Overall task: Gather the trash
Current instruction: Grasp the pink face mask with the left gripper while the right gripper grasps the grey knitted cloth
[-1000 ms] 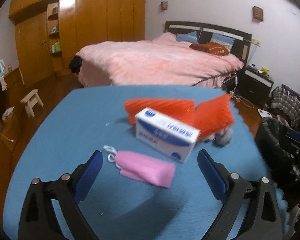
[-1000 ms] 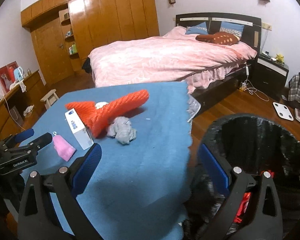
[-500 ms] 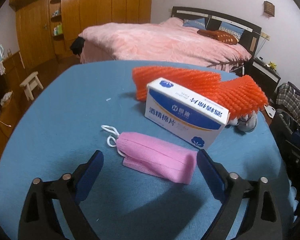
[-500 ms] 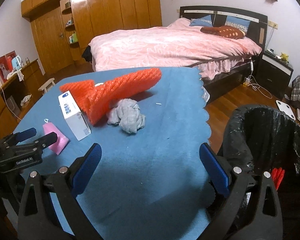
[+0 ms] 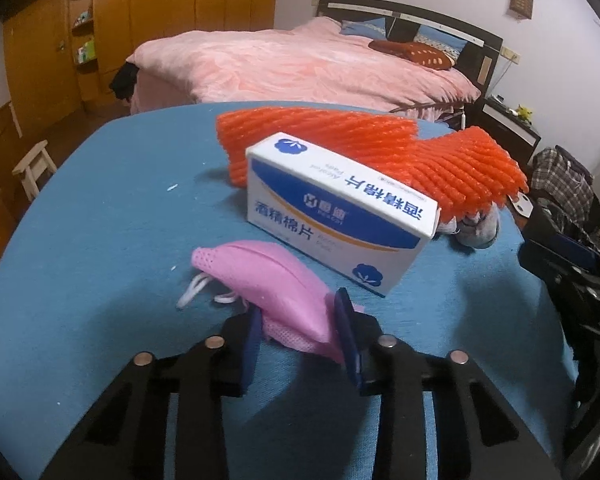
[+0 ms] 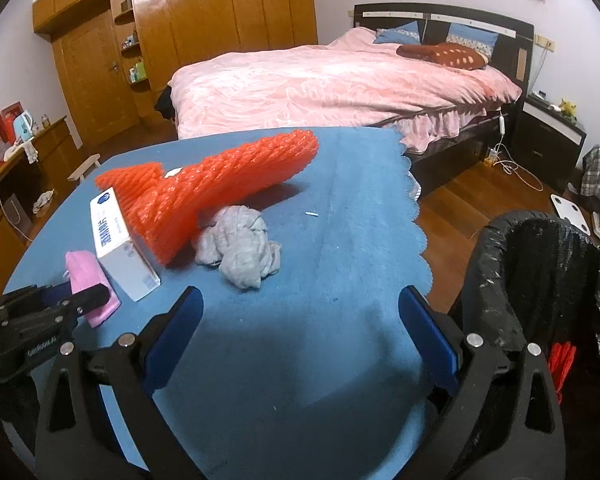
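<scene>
I brought the left gripper (image 5: 300, 324) down over the pink mask (image 5: 272, 280); its jaws, wide a second ago, are closing on it. The right gripper (image 6: 300, 332) moved from the bin (image 6: 540, 272) over the desk (image 6: 340, 240).

On the table (image 6: 340, 184), the face mask (image 5: 268, 280) lies nearest the left edge, with the carton (image 5: 340, 216) just behind it, touching or nearly so. The foam netting (image 6: 220, 184) stretches behind the carton toward the far edge. The crumpled cloth (image 6: 240, 248) sits at the netting's near end, mid-table. The bin (image 6: 540, 280) stands off the right edge, on the floor. The bed (image 6: 340, 84) lies beyond the far edge.
</scene>
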